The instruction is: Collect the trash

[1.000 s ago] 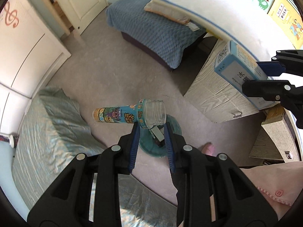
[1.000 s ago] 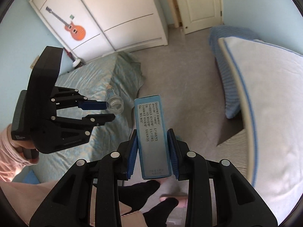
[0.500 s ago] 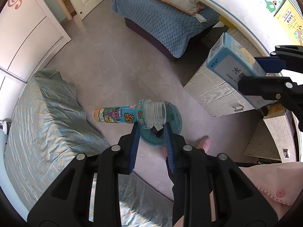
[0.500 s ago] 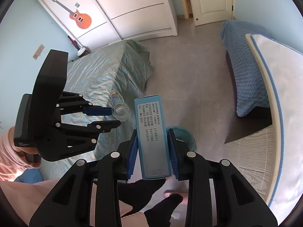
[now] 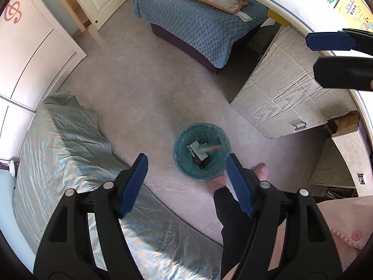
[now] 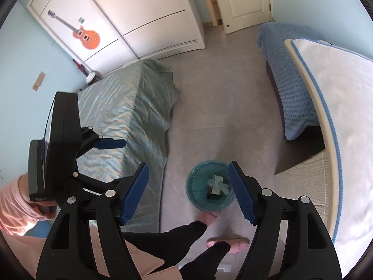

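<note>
Bin (image 5: 184, 170) holds trash | left hand-held gripper (image 5: 186, 182) spread | right view: guitar decal (image 6: 85, 36)

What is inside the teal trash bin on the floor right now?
The trash bin holds a light blue carton, blurred in the left view, lying over dark items. Whatever lies beneath them is covered.

Both tools same build: matte black plastic frames w/ triangular cut-outs, silver round screw heads at joints, blue ribbed pads on finger insides. Left gripper (image 5: 186, 182); right gripper (image 6: 188, 194). Left unit seen from right cam has boxy black housing w/ small white label, text unreadable. Operator: pale pink top, pink button, black trousers, pink slippers (image 6: 227, 244).
</note>
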The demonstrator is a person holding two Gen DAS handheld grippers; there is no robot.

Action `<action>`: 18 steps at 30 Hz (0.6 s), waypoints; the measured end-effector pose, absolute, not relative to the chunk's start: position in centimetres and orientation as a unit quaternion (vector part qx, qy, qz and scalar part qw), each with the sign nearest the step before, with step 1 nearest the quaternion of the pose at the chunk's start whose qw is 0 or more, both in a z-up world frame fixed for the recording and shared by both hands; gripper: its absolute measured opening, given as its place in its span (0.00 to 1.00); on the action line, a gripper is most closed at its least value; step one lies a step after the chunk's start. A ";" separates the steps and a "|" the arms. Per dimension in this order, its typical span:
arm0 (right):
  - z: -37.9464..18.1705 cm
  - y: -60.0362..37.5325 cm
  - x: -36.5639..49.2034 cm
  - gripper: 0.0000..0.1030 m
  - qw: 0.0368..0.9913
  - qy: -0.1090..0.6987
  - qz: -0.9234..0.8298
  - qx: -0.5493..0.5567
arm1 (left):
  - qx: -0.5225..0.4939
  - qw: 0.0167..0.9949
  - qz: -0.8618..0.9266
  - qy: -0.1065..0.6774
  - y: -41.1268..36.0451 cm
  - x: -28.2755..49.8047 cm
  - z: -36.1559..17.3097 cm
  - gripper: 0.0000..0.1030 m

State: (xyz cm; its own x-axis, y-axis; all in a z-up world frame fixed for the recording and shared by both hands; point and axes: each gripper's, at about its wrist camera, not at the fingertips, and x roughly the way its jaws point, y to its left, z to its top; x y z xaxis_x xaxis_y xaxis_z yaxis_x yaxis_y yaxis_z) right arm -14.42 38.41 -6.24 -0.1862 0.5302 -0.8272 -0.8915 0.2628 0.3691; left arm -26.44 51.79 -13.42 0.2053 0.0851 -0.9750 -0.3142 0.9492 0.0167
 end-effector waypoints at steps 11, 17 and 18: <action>-5.8 38.0 -13.8 0.73 0.623 0.506 0.571 -0.173 | -0.098 0.775 0.130 0.610 51.9 -26.1 -13.3 0.70; -5.6 37.6 -13.4 0.74 0.625 0.504 0.570 -0.172 | -0.102 0.774 0.134 0.611 51.9 -26.0 -13.3 0.71; -5.5 37.5 -13.3 0.75 0.626 0.504 0.569 -0.172 | -0.103 0.773 0.134 0.611 51.9 -26.0 -13.3 0.72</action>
State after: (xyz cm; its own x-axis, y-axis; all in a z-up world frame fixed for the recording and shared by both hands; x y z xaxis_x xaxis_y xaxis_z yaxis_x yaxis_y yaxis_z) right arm -13.29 37.53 -5.51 -0.1565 0.5395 -0.8273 -0.8862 0.2931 0.3588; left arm -25.96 51.85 -13.30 0.2166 0.0820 -0.9728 -0.3334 0.9428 0.0052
